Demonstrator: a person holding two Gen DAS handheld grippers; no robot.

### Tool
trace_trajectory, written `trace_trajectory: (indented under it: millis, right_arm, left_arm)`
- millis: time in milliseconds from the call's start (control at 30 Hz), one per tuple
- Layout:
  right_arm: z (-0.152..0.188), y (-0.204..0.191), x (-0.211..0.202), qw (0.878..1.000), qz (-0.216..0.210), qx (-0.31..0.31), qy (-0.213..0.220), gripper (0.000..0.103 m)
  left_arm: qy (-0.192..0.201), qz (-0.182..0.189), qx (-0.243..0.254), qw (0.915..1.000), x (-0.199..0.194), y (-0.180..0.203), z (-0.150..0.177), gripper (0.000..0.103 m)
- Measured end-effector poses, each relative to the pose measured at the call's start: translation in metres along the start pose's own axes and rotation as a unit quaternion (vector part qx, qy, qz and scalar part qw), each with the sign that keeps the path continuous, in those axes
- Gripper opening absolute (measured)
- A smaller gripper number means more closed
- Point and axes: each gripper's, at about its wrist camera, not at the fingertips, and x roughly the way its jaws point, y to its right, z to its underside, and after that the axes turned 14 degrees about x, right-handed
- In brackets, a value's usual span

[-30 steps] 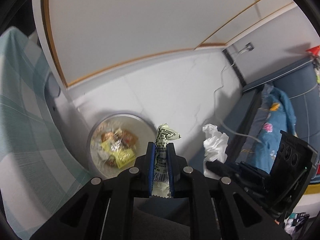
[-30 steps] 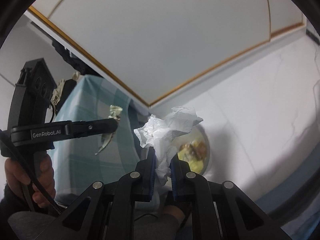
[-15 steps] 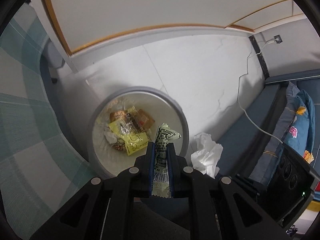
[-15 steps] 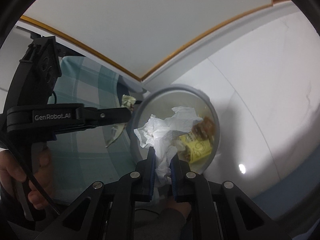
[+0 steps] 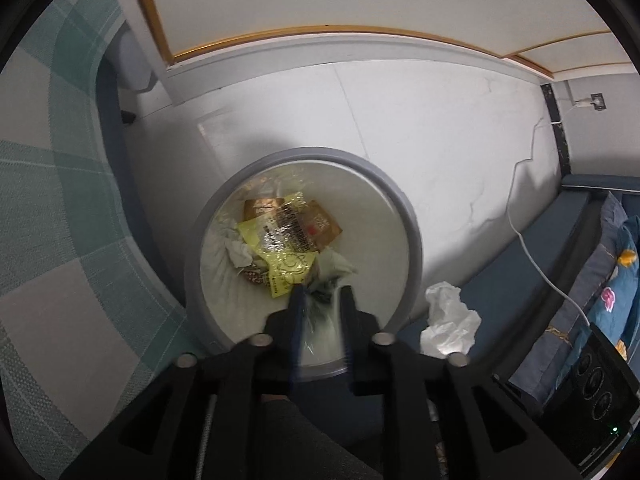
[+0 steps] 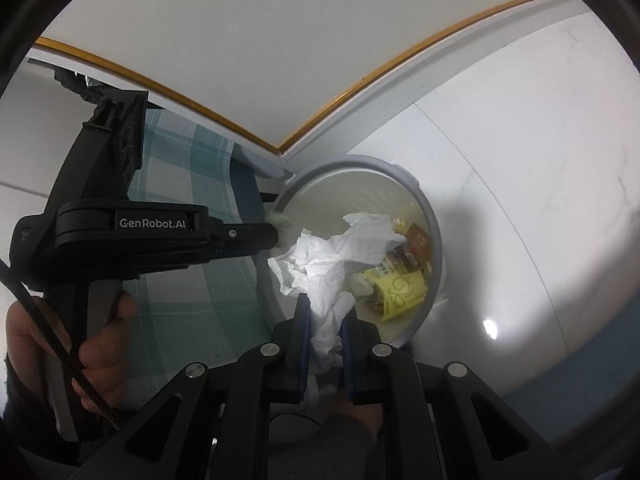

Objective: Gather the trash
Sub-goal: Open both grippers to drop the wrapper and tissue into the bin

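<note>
Since a second ago both grippers have come down over the waste bin, which now fills the middle of each view where it sat small and low before, and the printed wrapper that was clamped upright in the left gripper has slipped down between parting fingers.

Left wrist view: the left gripper (image 5: 320, 300) hangs over the near rim of the grey bin (image 5: 412, 236), its jaws opening. The greenish wrapper (image 5: 332, 270) is a blur between and just beyond the fingertips, no longer pinched, over the bin's mouth. Inside the bin lie a yellow packet (image 5: 286, 268), brown packets (image 5: 320, 224) and crumpled white paper (image 5: 238, 250). The bin stands on a pale marbled tile floor (image 5: 440, 128), close to a white panel with gold trim (image 5: 320, 0). A green-checked cloth (image 5: 52, 184) curves down the left side. On the right a dark blue sofa (image 5: 576, 208) carries floral bedding, and a white cable (image 5: 536, 268) runs from a wall socket across it. The tissue held by the other gripper shows beside the bin's right rim.

Right wrist view: the right gripper (image 6: 325, 308) has its fingers pinched on a crumpled white tissue (image 6: 336, 260), held above the bin's near edge. The left gripper reaches in from the left, a hand (image 6: 96, 340) on its handle, its tip at the bin's left rim, where a bit of the wrapper shows blurred. The checked cloth lies behind it; the glossy floor reflects a light spot on the right.
</note>
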Motion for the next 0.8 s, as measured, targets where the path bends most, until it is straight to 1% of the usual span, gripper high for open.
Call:
trace_trajectory:
  millis: [67, 100, 133, 167, 200, 267, 333, 367, 500, 700, 800]
  right_arm:
    - [0.000, 0.000, -0.002, 1.000, 0.002, -0.003, 0.000, 0.012]
    - [0.000, -0.001, -0.002, 1.000, 0.002, -0.005, 0.000, 0.012]
    - [0.000, -0.002, -0.002, 1.000, 0.003, -0.006, 0.000, 0.012]
    - [0.001, -0.002, -0.003, 1.000, 0.004, -0.007, 0.000, 0.012]
    - [0.001, -0.003, -0.003, 1.000, 0.004, -0.008, 0.000, 0.012]
    - [0.002, -0.003, -0.003, 1.000, 0.006, -0.008, -0.001, 0.014]
    - [0.002, -0.004, -0.002, 1.000, 0.008, -0.007, -0.001, 0.015]
    - [0.002, -0.005, -0.002, 1.000, 0.008, -0.008, -0.002, 0.015]
    - [0.002, -0.009, 0.004, 1.000, 0.010, -0.011, -0.006, 0.015]
    - [-0.002, -0.017, 0.011, 1.000, 0.018, -0.018, -0.011, 0.015]
    - [-0.005, -0.018, 0.017, 1.000, 0.022, -0.016, -0.014, 0.022]
  left_arm:
    - [0.009, -0.006, -0.006, 0.9999, -0.004, -0.002, 0.002, 0.039]
    - [0.016, -0.008, -0.006, 0.9998, -0.006, -0.003, 0.004, 0.042]
    - [0.022, -0.008, -0.005, 0.9997, -0.008, -0.003, 0.004, 0.043]
    - [0.034, -0.001, -0.002, 0.9994, -0.013, -0.002, 0.005, 0.045]
    - [0.044, 0.003, 0.001, 0.9990, -0.017, -0.001, 0.006, 0.052]
    - [0.066, -0.004, 0.008, 0.9978, -0.026, 0.002, 0.007, 0.062]
    - [0.092, -0.014, 0.020, 0.9955, -0.038, 0.004, 0.008, 0.063]
    - [0.098, -0.019, 0.024, 0.9947, -0.042, 0.005, 0.008, 0.063]
    - [0.115, -0.032, 0.030, 0.9924, -0.052, 0.004, 0.010, 0.063]
    - [0.145, -0.041, 0.027, 0.9883, -0.063, -0.001, 0.015, 0.063]
    - [0.155, -0.043, 0.023, 0.9868, -0.068, -0.006, 0.018, 0.063]
